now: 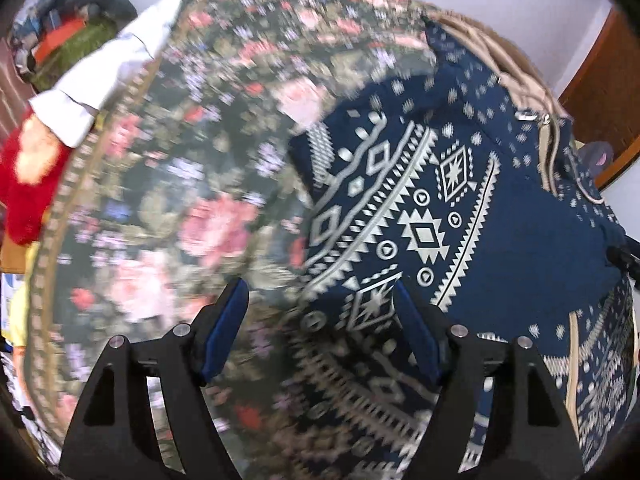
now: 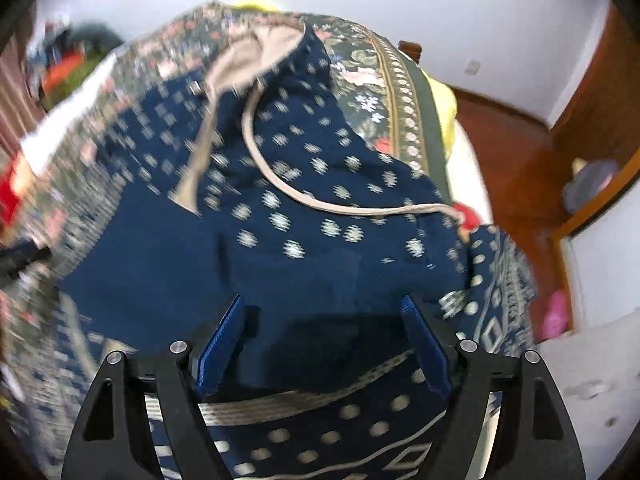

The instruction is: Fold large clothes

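Currently the navy patterned hoodie (image 2: 280, 208) lies spread on a floral bedspread (image 1: 168, 184). Both tools point steeply downward over it: left tool (image 1: 320, 300) open above its edge, right tool (image 2: 324, 312) open above its plain navy area, neither gripping cloth.

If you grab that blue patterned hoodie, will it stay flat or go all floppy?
Probably floppy: the blue hoodie already lies in soft folds on the flowery bedspread. Its drawstring would likely dangle. It looks thick, so maybe a bit heavy.
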`<action>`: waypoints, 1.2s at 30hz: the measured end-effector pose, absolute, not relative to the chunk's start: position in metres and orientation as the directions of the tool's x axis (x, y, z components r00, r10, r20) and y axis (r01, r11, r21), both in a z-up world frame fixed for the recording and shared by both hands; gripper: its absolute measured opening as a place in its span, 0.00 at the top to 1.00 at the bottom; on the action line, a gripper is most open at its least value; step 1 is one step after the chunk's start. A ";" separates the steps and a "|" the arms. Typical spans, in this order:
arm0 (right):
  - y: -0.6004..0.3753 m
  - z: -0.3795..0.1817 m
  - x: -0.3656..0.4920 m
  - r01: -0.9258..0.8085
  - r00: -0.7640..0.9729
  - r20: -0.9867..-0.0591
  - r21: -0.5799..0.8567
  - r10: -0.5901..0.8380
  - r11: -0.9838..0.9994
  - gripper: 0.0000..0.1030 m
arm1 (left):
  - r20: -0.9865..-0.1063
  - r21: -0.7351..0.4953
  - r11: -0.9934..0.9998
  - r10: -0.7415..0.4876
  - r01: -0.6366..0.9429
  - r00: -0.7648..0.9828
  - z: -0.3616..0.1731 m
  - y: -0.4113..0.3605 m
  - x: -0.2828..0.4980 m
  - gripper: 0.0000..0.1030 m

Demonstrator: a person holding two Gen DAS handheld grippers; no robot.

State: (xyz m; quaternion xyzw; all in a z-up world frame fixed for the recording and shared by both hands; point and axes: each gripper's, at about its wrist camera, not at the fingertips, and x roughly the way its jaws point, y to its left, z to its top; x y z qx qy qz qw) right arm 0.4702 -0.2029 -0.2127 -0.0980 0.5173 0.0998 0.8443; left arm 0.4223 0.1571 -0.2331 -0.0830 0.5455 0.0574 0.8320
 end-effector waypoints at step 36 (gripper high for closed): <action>-0.435 -0.225 0.427 0.172 0.351 -0.858 0.453 0.375 0.875 0.11 | -0.896 0.020 1.000 0.013 0.012 0.445 -0.195 0.028 0.449 0.13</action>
